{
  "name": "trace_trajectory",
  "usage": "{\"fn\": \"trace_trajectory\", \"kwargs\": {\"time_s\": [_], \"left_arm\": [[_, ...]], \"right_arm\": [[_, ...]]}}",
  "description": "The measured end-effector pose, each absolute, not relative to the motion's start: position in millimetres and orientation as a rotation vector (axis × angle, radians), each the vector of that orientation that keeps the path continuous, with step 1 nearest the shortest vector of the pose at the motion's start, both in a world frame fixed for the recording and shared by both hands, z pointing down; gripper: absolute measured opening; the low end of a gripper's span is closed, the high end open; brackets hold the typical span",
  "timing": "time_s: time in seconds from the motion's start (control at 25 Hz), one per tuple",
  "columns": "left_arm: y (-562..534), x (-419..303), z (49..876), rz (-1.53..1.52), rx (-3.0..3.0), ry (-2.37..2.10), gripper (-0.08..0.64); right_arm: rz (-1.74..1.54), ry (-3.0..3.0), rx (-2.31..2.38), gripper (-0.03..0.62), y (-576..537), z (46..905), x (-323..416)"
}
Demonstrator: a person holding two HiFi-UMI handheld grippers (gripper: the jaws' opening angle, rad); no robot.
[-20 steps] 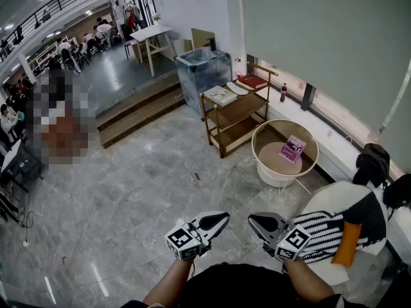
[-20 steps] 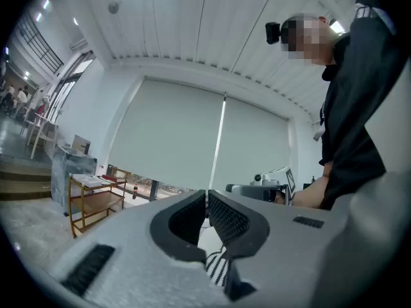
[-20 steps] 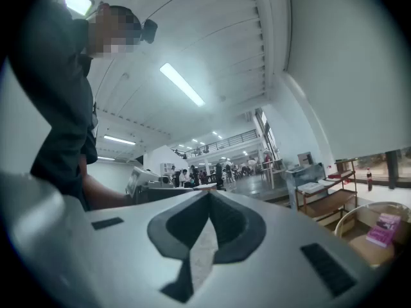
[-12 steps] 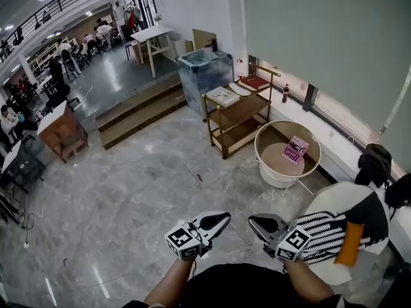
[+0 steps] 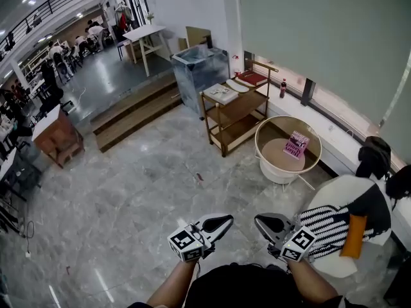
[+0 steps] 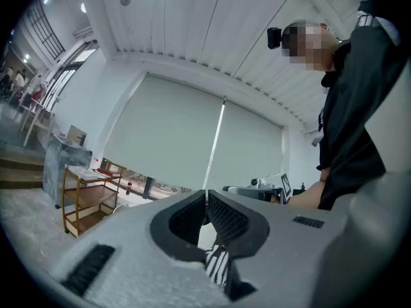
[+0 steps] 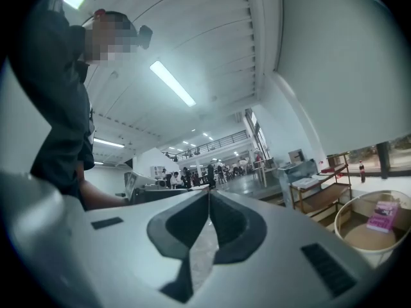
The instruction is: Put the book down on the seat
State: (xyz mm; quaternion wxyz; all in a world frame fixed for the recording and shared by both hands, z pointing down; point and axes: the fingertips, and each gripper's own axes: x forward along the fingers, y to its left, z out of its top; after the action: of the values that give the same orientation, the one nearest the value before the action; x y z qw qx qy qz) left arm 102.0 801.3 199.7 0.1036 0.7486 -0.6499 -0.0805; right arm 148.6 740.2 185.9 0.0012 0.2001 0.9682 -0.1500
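A pink book (image 5: 295, 144) stands leaning inside a round white basket seat (image 5: 277, 172) by the window wall; the right gripper view shows the pink book (image 7: 383, 215) at its lower right too. Both grippers are held low in front of the person, far from the book. My left gripper (image 5: 226, 220) is shut with nothing in it, and in its own view the left gripper (image 6: 206, 192) shows jaws meeting. My right gripper (image 5: 259, 221) is shut and empty, and the right gripper (image 7: 209, 192) shows the same in its own view.
A wooden two-shelf trolley (image 5: 235, 108) with books stands beyond the basket. A white chair with a striped cushion and an orange item (image 5: 354, 235) is at the right. Steps (image 5: 131, 113) lead up at the back left to a hall with people. Grey marble floor (image 5: 128, 197) lies ahead.
The head view has shifted slightly, and both grippers sit a little lower and more to the right in it. Their jaws stay shut. The book has not moved.
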Motion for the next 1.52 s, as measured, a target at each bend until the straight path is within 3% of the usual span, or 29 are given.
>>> {"fn": "trace_trajectory", "kwargs": {"time_s": [0.72, 1.52], "left_arm": [[743.1, 38.8, 222.3, -0.271, 2.213, -1.833, 0.031], [442.6, -75.8, 237.0, -0.291, 2.172, -1.73, 0.031]], "right_arm": [[-0.52, 3.015, 0.527, 0.029, 667.8, 195.4, 95.5], [-0.59, 3.014, 0.467, 0.031, 386.7, 217.4, 6.1]]}}
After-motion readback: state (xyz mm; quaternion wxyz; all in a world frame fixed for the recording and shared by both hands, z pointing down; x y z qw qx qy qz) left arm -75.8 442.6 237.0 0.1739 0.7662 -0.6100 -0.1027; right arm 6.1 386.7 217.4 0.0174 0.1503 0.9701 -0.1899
